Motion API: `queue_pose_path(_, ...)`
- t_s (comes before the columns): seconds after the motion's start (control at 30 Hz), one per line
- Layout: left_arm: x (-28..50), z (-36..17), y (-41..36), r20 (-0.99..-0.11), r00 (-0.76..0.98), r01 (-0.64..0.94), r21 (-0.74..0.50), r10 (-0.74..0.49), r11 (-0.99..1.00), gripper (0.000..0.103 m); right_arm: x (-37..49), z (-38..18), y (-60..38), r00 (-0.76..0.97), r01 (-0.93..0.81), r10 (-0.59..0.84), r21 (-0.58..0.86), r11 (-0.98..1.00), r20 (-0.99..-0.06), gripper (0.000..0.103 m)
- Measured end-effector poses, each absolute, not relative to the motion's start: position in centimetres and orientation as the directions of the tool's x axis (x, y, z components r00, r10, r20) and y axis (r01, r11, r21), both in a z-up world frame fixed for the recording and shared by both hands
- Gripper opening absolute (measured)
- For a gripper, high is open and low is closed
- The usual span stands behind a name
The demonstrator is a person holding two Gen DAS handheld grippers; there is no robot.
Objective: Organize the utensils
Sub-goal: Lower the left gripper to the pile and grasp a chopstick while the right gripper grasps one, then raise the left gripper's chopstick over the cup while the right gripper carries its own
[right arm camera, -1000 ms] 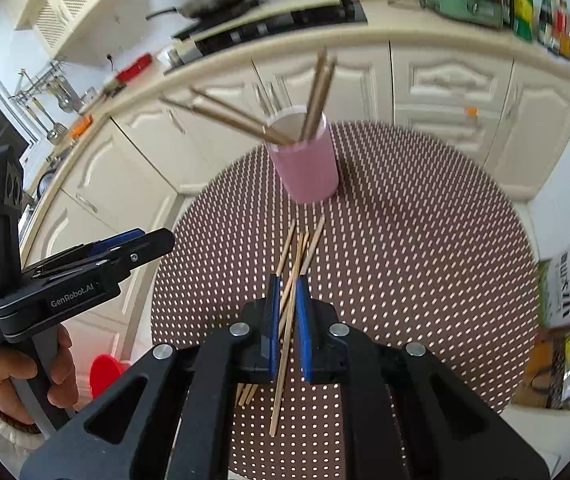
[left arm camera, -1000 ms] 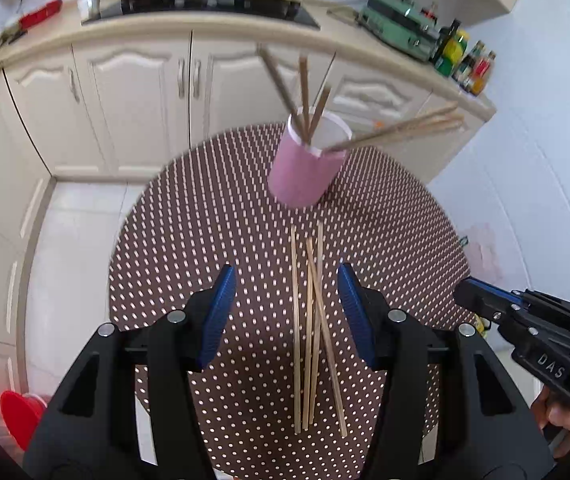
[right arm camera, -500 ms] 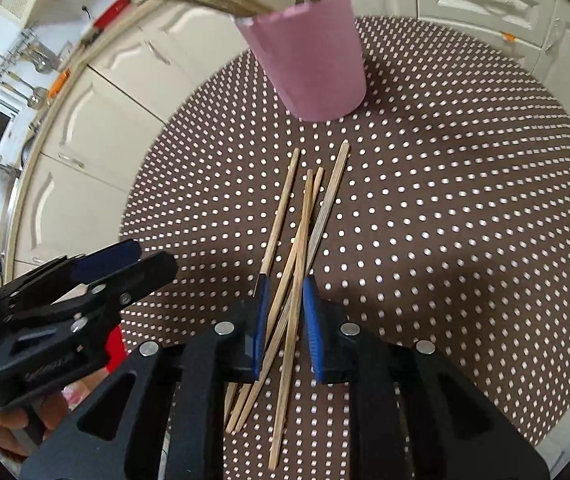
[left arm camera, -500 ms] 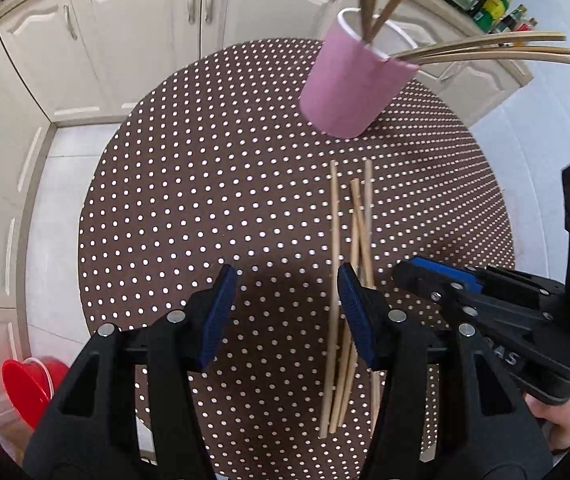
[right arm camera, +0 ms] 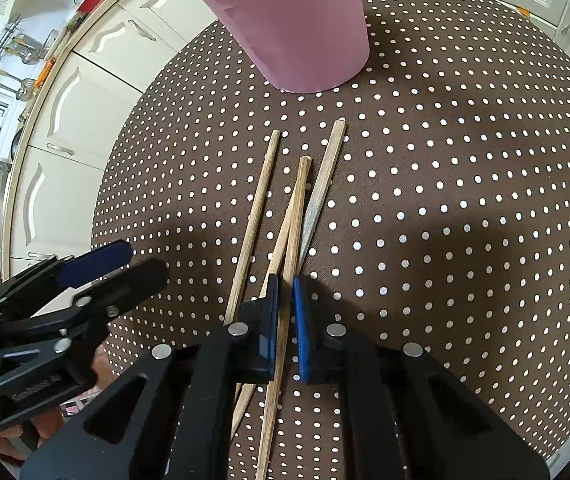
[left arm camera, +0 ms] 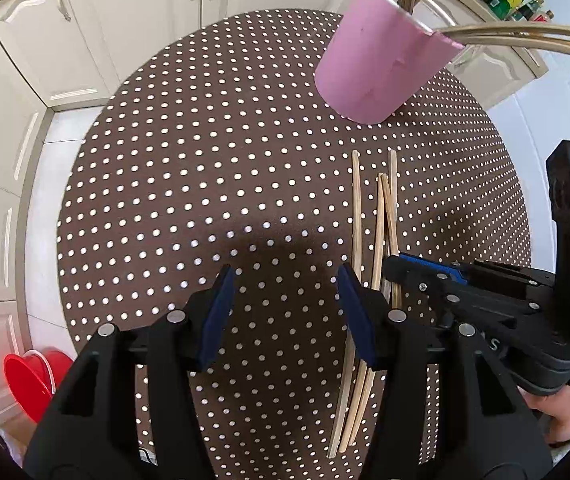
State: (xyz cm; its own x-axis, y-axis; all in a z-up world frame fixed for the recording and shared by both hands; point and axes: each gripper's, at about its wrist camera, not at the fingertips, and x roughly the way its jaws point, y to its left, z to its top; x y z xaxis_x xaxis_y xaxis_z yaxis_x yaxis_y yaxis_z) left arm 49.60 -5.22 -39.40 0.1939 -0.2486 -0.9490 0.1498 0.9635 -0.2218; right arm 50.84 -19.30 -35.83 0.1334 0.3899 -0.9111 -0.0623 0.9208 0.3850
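My right gripper clenched on one pale wooden chopstick atop the brown polka-dot round table, my left gripper spread wide, empty.

Both handheld tools are matte black plastic: the left gripper and the right gripper each carry 2 fingers faced with blue pads and fastened with round silver screws. Pale embossed lettering marks the left gripper's body, and bare skin of the right hand shows beneath its grip.
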Motion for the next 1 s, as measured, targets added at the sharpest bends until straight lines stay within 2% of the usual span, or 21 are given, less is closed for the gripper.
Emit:
queue_pose_path(0.3,52.3,-41.4,-8.9,-0.951,0.163,0.204,-0.229,-0.264,0.952,0.052,51.2,-34.8,-22.7,0.157,-0.034,0.405,0.404,0.914,-0.901,0.005)
queue_pose_path(0.5,53.5,-41.9,-11.8,-0.961,0.180,0.258,-0.158,-0.209,0.953,0.052,51.2,-34.5,-25.3,0.172,0.001,0.407,0.414,0.910,-0.897,0.005)
queue_pose_path(0.63,53.9,-42.2,-13.0,-0.966,0.219,0.283,-0.070,-0.136,0.957,0.034,50.7,-34.2,-27.9,0.179,0.015,0.408,0.418,0.909,-0.895,0.005)
queue_pose_path(0.7,54.2,-42.3,-13.4,-0.966,0.227,0.282,-0.057,-0.124,0.958,0.030,50.2,-34.1,-28.6,0.183,0.017,0.410,0.420,0.907,-0.893,0.005)
queue_pose_path(0.77,54.1,-42.1,-13.3,-0.965,0.236,0.276,-0.045,-0.113,0.960,0.019,49.9,-33.9,-29.0,0.188,0.014,0.410,0.420,0.908,-0.892,0.005)
queue_pose_path(0.8,54.1,-42.1,-13.2,-0.965,0.234,0.273,-0.056,-0.122,0.960,0.010,49.8,-33.8,-29.2,0.191,0.013,0.411,0.421,0.907,-0.891,0.005)
queue_pose_path(1.0,52.9,-40.7,-12.8,-0.956,0.256,0.271,-0.071,-0.142,0.960,0.006,49.1,-32.5,-29.2,0.215,-0.006,0.412,0.421,0.907,-0.885,0.005)
